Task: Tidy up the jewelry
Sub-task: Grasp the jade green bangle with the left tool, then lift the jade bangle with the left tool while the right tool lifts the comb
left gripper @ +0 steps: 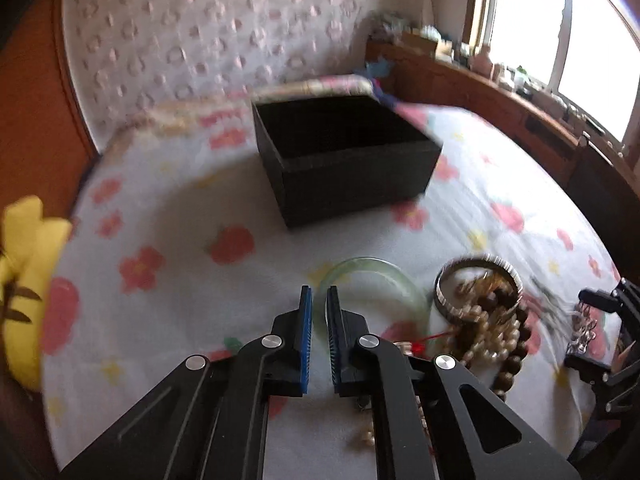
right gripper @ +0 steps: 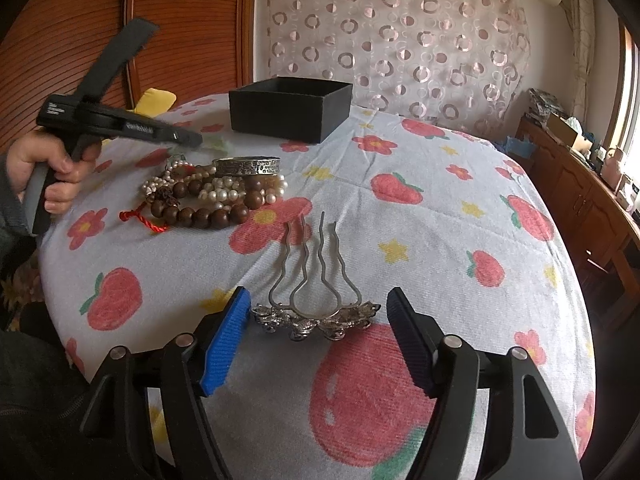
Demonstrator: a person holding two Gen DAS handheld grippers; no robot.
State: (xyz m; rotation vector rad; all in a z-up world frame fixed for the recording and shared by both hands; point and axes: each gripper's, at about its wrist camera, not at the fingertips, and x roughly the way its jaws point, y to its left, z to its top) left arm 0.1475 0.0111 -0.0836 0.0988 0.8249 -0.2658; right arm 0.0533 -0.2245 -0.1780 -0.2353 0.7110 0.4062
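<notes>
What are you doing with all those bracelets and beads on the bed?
A person is sorting jewelry into the black box. The left gripper has pinched the rim of the green glass bangle, next to the silver bangle and the pile of beads. The right gripper waits open around the silver hair comb on the flowery cover. The box looks empty so far.

Lighting: daylight from window, blown out to white glare. Left wrist view: motion-blurred throughout, curtain and black box smeared. Right wrist view: sharp, evenly lit, soft shadows. Both: fisheye bending, dark corners
</notes>
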